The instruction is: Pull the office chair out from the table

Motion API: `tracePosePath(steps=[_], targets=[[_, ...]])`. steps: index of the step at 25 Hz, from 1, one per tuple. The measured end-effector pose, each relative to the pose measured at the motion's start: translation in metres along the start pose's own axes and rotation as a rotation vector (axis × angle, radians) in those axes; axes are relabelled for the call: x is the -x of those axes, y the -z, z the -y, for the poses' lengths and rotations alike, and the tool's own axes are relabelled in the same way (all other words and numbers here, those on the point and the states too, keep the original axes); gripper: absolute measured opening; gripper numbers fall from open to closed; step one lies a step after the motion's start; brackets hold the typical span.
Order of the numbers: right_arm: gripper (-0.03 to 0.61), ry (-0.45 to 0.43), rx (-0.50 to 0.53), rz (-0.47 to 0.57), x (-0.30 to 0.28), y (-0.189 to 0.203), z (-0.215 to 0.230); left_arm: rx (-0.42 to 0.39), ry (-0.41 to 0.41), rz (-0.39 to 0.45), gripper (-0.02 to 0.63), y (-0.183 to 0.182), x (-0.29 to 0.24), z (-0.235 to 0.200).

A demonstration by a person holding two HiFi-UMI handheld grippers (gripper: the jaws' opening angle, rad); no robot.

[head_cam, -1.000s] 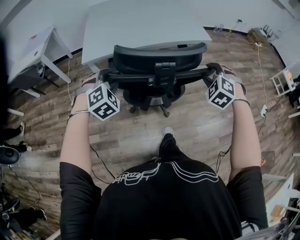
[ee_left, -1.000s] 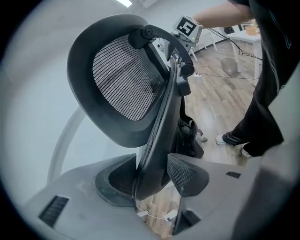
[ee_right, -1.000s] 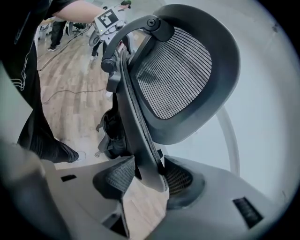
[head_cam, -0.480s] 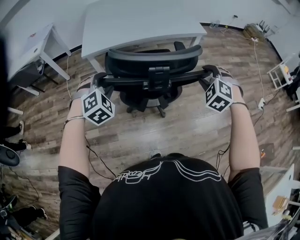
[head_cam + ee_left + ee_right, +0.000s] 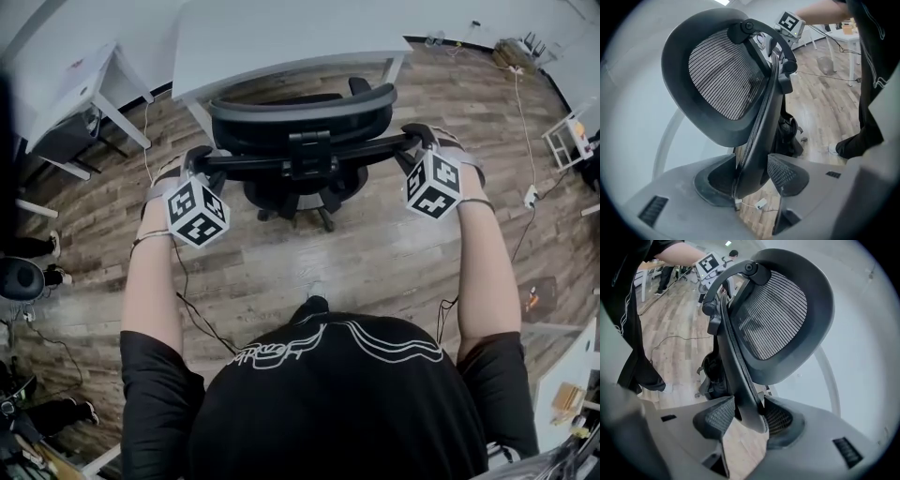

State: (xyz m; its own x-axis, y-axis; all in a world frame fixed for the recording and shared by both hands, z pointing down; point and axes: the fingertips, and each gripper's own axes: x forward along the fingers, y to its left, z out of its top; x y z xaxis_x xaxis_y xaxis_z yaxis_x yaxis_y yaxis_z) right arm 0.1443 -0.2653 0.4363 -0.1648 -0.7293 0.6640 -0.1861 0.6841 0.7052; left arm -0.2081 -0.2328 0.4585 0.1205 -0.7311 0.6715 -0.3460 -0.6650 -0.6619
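The black mesh office chair (image 5: 300, 117) stands on the wood floor just in front of the white table (image 5: 281, 37), its back towards me. My left gripper (image 5: 192, 157) is shut on the left edge of the chair's back frame. In the left gripper view that edge (image 5: 754, 154) runs between the two pads (image 5: 787, 173). My right gripper (image 5: 424, 136) is shut on the right edge of the back. The right gripper view shows that frame edge (image 5: 745, 394) pinched between its pads (image 5: 719, 416). The chair's seat and base are mostly hidden under the back.
A small white desk (image 5: 70, 94) stands at the left with a dark bin under it. Cables (image 5: 520, 84) trail over the floor at the right, near a white rack (image 5: 574, 141). Someone's feet (image 5: 37, 248) show at the left edge.
The chair has rolled back from the table with both grippers still clamped on it. A strip of floor now shows between the chair back and the table edge.
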Motion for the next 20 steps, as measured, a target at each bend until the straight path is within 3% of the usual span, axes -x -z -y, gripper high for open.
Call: tracePosePath(steps=[20], targets=[[0.212, 0.002, 0.007, 0.068, 0.099, 0.006, -0.096, 0.045, -0.043, -0.050, 0.198, 0.018, 0.110, 0.109]])
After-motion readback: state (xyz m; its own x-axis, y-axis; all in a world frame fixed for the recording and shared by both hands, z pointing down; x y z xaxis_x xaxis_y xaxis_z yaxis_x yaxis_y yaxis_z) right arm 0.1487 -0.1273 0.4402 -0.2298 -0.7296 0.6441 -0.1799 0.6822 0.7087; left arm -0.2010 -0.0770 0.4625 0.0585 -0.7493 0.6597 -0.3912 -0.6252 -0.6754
